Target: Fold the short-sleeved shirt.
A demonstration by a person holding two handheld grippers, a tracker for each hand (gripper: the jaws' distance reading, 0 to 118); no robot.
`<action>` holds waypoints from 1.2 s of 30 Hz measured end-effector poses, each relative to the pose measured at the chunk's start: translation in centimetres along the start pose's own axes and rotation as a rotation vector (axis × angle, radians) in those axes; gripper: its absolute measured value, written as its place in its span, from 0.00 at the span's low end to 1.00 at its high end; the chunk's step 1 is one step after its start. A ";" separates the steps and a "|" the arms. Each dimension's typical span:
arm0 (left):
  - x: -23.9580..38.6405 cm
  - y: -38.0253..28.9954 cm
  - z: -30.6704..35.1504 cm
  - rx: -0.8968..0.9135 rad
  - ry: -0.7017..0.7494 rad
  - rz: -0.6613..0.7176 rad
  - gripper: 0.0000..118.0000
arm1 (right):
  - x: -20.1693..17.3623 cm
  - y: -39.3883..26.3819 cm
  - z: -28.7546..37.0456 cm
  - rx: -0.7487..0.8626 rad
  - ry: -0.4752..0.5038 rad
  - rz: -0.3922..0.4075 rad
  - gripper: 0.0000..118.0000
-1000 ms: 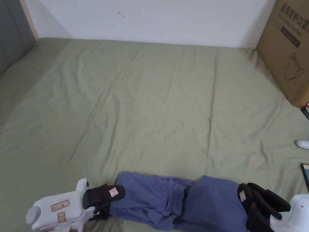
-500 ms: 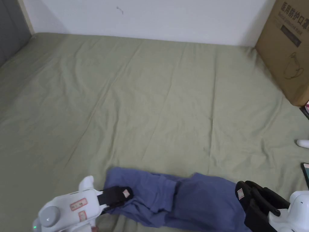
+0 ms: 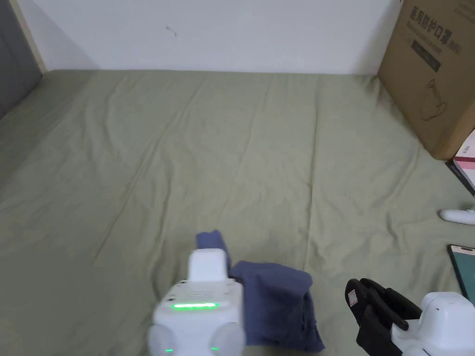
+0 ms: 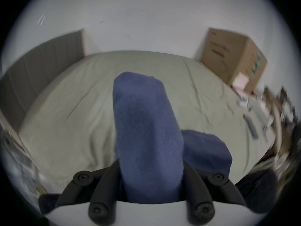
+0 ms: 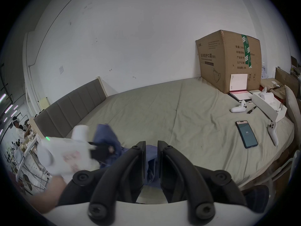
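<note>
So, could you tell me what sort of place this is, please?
Probably a bedroom used partly for storage: a bed with a green sheet, a padded headboard against the wall, and a large cardboard box on the bed.

I see a bed (image 3: 185,153) covered by a wrinkled olive-green sheet. On it lie a bunched blue shirt (image 3: 278,301) near me, a large cardboard box (image 3: 431,69) at the far right corner, a phone (image 5: 246,134) and two white controllers (image 5: 238,108).
</note>
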State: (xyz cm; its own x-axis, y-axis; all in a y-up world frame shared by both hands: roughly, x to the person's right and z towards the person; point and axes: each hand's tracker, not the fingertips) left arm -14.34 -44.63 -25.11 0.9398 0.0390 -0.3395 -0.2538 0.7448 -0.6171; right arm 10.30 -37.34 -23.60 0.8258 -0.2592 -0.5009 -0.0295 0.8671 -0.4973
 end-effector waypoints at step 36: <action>3.3 -2.6 -7.1 -0.158 -0.434 0.224 0.07 | 7.0 -0.8 1.6 -0.040 -0.065 -0.048 0.13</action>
State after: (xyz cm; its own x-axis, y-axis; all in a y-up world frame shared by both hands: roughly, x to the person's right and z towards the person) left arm -12.22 -51.17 -29.70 0.8584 0.4838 -0.1702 -0.4595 0.5780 -0.6744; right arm 17.04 -39.18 -25.60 0.8617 -0.2702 -0.4295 -0.0107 0.8365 -0.5479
